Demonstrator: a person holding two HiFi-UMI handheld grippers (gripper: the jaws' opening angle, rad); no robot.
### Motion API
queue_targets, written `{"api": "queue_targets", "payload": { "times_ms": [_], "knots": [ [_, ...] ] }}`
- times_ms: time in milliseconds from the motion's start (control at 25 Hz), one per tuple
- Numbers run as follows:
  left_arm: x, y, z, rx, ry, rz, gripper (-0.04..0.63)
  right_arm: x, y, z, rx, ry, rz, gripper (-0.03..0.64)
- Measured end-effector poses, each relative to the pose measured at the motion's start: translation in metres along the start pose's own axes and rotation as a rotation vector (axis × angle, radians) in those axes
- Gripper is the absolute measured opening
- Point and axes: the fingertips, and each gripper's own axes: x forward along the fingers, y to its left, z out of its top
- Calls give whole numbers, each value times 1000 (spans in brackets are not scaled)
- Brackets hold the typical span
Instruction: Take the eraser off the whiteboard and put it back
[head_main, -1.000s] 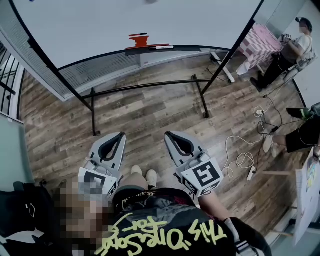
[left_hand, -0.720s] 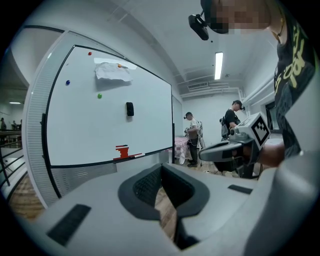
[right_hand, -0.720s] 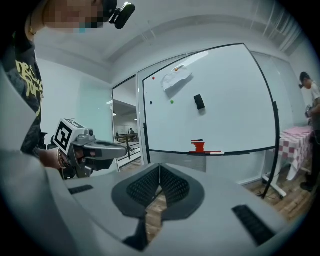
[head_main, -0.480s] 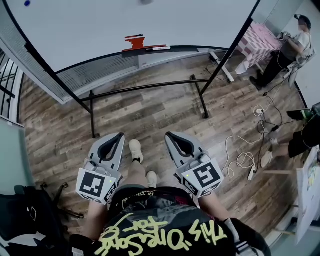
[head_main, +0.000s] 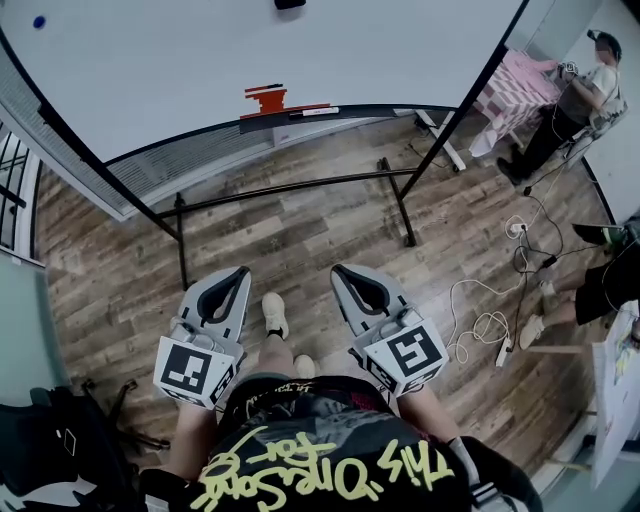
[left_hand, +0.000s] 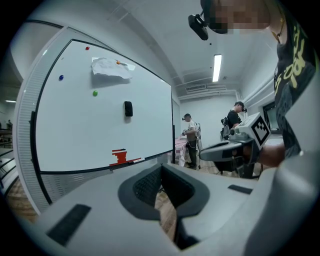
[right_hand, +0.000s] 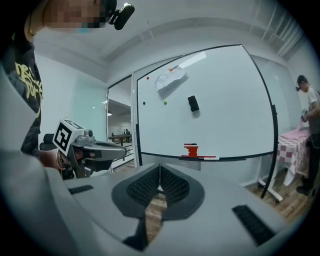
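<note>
Both are just parked at waist height; left gripper (left_hand: 161, 168) has its jaws pressed together with nothing in them; right gripper (right_hand: 159, 169) same deal, tips meeting and only floor showing past them. Makes sense to me, there's nothing to carry yet, so no reason to hold them wide.

From the head view they sit side by side, aimed at the whiteboard (head_main: 200, 60), with the person's shoe (head_main: 272, 312) on the floor between them; reads as the walk-up, not the grab.

The eraser (left_hand: 128, 108) is up on the whiteboard, about the middle of the surface, below and a bit right of a crumpled paper (left_hand: 112, 66) stuck near the top edge; well apart from both grippers, nothing touching it. It hangs on a vertical face with no ledge under it, so I'd guess it's magnetic; should pull straight off and snap back on.

Along the bottom edge a tray (head_main: 380, 100) holds a red thing (head_main: 268, 98) and a marker (head_main: 312, 111); not part of the job as far as I can tell.

So the task's barely begun; next I'd say get closer, open one gripper, pinch the eraser by its sides.
</note>
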Motion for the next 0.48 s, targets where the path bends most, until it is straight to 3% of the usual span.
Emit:
{"api": "queue_targets", "payload": {
  "times_ms": [480],
  "knots": [
    [45, 47, 6, 0, -12, -26, 8, 52, -31, 14, -4, 3, -28, 9]
  ]
}}
